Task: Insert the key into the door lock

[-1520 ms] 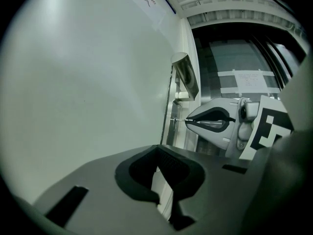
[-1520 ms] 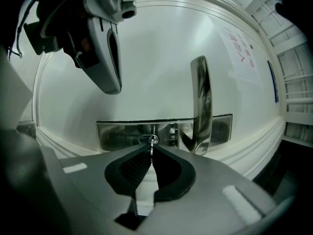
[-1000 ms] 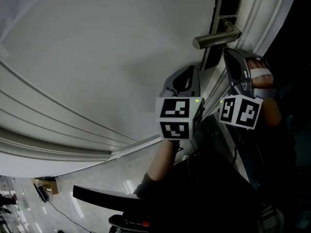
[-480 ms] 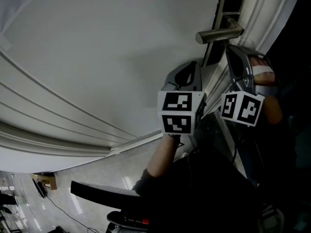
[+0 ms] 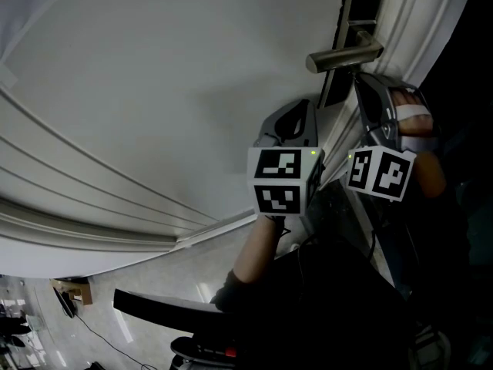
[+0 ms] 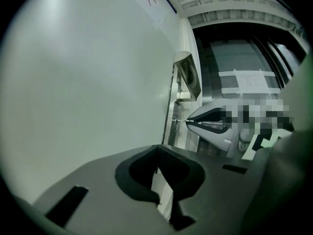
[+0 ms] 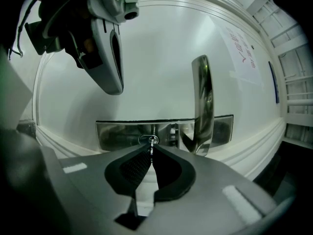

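**Nearly seated: key tip at the keyhole**

The right gripper (image 7: 151,152) has its jaws pressed together on the key (image 7: 152,145), pinching it at the very tips. The blade reaches forward to the keyhole (image 7: 147,140) in the steel lock plate (image 7: 115,134), just beside the lever handle (image 7: 203,99). How deep the blade sits cannot be made out.

To do this step well, the blade should probably stay square to the plate and be pushed straight along its own axis. If it binds, a light wiggle would likely serve better than force, since so small a pinch could let the key twist.

The right hand holds its gripper level, aimed head-on at the plate. The left gripper (image 6: 156,150) hangs close beside it, off the door (image 5: 154,91), jaws together on nothing, its forearm (image 5: 258,253) rising from below.
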`<state>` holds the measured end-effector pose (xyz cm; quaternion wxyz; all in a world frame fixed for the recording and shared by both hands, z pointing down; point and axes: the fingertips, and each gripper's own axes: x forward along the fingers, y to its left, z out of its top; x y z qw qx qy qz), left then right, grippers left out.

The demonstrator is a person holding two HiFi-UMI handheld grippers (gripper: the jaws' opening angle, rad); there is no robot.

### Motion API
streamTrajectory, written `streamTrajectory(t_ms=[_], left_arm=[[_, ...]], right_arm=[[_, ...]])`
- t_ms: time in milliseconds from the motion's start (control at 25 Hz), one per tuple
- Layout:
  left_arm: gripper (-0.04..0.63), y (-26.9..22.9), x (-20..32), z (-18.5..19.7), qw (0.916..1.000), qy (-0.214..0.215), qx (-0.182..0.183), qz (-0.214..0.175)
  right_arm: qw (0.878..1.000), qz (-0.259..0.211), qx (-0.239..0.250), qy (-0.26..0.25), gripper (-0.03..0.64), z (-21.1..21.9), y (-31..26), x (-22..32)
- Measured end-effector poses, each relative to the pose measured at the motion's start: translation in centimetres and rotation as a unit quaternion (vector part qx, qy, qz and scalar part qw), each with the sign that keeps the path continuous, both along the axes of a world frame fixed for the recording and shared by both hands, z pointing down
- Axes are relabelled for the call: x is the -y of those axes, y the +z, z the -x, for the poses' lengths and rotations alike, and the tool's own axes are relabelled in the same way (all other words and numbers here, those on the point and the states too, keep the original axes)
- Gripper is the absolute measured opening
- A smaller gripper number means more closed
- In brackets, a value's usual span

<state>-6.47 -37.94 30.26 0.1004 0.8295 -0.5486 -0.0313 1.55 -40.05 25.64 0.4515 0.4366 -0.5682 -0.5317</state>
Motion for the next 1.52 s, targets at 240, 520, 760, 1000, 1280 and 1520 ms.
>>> streamTrajectory(t_ms=[240, 520, 760, 1000, 1280, 1520], left_arm=[[0.0, -0.05, 0.05, 0.3, 1.0, -0.002, -0.001, 0.0], [0.0, -0.14, 0.15, 0.38, 1.0, -0.001, 0.001, -0.001], [0.0, -0.26, 0.2, 0.16, 1.0, 0.003, 0.002, -0.003], [0.0, -0.17, 0.25, 0.09, 1.0, 0.005, 0.002, -0.002], [0.0, -0.32, 0.24, 0.18, 1.0, 0.005, -0.001, -0.003], [0.0, -0.33, 0.24, 0.17, 1.0, 0.006, -0.001, -0.004]], right_arm=[[1.0, 0.001, -0.003, 0.003, 0.012, -0.02, -0.06, 0.08], [1.0, 0.001, 0.001, 0.003, 0.012, 0.03, -0.1, 0.1], [1.0, 0.0, 0.002, 0.003, 0.012, 0.01, -0.08, 0.09], [1.0, 0.0, 0.002, 0.003, 0.012, 0.0, -0.07, 0.09], [1.0, 0.0, 0.003, 0.002, 0.012, 0.05, -0.15, 0.04], [1.0, -0.003, 0.003, 0.002, 0.012, 0.07, -0.25, 0.01]])
